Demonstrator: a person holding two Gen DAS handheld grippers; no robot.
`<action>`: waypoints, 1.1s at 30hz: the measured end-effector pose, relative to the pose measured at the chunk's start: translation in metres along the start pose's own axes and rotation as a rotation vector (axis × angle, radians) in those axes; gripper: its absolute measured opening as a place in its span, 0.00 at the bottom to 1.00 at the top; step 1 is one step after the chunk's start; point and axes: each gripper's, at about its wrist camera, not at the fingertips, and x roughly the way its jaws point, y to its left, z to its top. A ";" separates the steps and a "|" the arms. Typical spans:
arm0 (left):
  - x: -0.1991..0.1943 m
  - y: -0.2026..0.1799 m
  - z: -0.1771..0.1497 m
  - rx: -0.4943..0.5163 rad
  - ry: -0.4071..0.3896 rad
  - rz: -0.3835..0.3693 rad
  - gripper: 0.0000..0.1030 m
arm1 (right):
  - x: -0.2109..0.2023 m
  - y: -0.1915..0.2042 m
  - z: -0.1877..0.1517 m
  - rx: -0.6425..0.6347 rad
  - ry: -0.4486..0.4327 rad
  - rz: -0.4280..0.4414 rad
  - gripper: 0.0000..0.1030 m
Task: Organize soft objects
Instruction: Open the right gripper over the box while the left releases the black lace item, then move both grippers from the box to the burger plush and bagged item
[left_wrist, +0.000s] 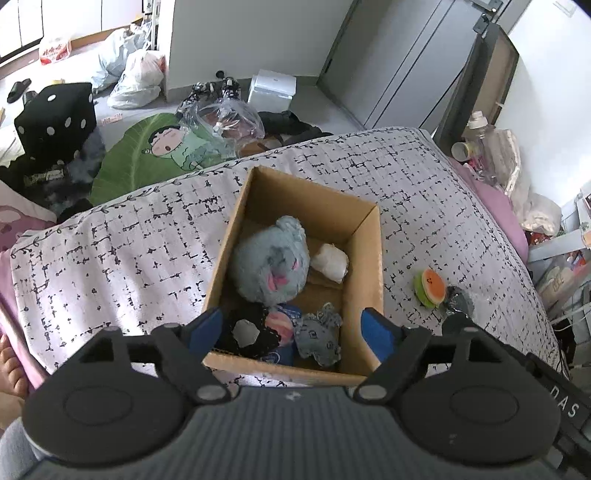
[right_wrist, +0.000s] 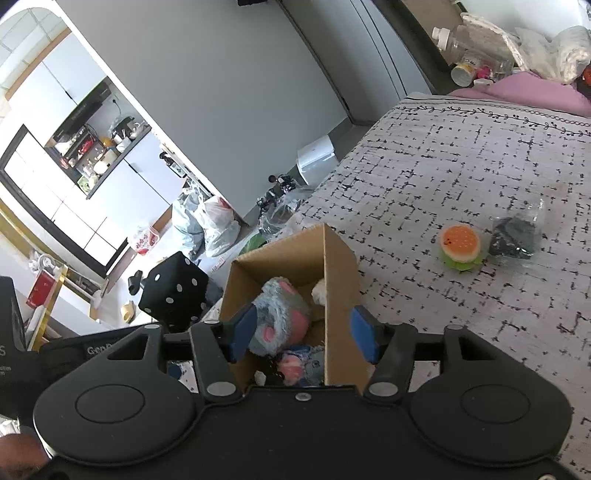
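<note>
A brown cardboard box (left_wrist: 364, 240) sits on a white black-checked bedspread (left_wrist: 110, 251) beside an orange-and-green burger toy (right_wrist: 460, 244), near a black white-dotted dice cushion (left_wrist: 55, 120)

A bed (left_wrist: 110, 258) with a black-and-white grid quilt stands before grey walls (right_wrist: 221, 92), with a black dice-shaped stool (left_wrist: 55, 118) and plastic bags (left_wrist: 136, 77) on the floor beyond it.

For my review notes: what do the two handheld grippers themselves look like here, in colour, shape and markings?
The left gripper and the right gripper look alike: black plastic bodies, two round discs, silver pivot screws and blue fingertips. The left body is ribbed grey, with white letters "DAS" at its right edge. No cables or sleeves show.
</note>
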 end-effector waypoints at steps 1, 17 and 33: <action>-0.001 -0.001 -0.001 0.006 -0.004 0.002 0.81 | -0.001 -0.002 0.000 -0.004 0.003 -0.005 0.60; -0.017 -0.034 -0.010 0.076 -0.061 -0.036 1.00 | -0.047 -0.032 0.021 -0.062 -0.085 -0.043 0.99; -0.024 -0.074 -0.012 0.156 -0.113 -0.068 1.00 | -0.076 -0.073 0.036 -0.090 -0.170 -0.120 1.00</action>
